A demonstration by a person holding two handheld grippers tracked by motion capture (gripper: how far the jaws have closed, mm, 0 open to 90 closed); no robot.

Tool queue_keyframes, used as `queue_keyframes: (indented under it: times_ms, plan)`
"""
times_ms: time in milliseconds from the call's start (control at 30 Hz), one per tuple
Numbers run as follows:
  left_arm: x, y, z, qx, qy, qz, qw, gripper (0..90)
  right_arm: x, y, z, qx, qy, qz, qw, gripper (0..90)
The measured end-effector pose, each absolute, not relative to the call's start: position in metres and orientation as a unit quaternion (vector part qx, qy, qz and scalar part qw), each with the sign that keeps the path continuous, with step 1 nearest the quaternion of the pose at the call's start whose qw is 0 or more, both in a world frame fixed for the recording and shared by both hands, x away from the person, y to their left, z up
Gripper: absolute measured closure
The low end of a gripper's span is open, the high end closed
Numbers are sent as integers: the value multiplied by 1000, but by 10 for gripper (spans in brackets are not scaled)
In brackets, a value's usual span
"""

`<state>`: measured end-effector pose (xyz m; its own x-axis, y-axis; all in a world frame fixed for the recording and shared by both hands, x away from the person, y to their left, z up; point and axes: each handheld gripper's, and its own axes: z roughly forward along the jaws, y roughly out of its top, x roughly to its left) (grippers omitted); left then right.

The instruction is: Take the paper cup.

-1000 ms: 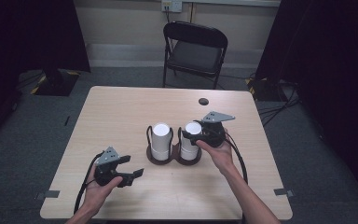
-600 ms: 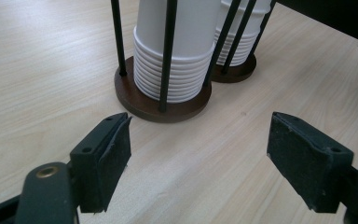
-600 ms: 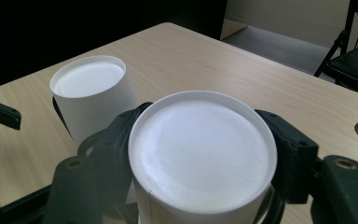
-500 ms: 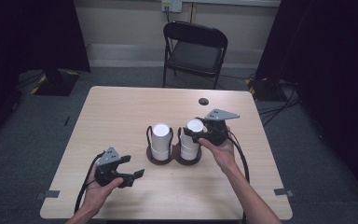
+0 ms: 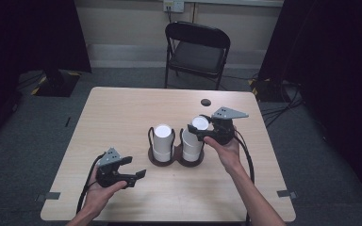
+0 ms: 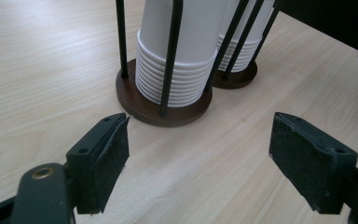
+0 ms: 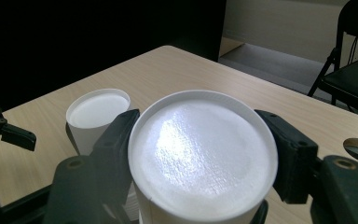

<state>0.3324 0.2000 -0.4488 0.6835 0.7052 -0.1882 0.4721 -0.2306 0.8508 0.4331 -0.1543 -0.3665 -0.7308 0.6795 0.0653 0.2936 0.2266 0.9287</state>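
Observation:
Two stacks of upturned white paper cups stand in a black wire holder with round dark brown bases at the table's middle. My right gripper is shut on the top cup of the right stack, one jaw on each side of its rim. The left stack stands free beside it. My left gripper is open low over the table's front left, aimed at the left stack, with bare wood between its pads.
A black folding chair stands behind the far edge of the wooden table. A round cable hole lies in the tabletop at the far right. Cables trail from both grippers towards the front edge.
My right gripper has lifted the top cup of the right stack slightly upward. The left gripper has stayed put.

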Motion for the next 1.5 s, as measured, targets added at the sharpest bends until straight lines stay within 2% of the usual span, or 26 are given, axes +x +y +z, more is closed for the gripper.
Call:
queue_keyframes:
  times_ms: [233,1067,1333,1500]
  plan:
    - [332,197,-448,777,378,123,489,244,431,-154,-363,321,756,539,185,348]
    - [330,198,-445,776,375,130,490,268,431,-166,-340,331,719,583,185,348]
    - [330,197,-441,772,369,135,499,241,423,-170,-331,326,717,587,189,348]
    - [331,197,-441,773,362,131,504,190,418,-178,-327,332,710,592,186,348]
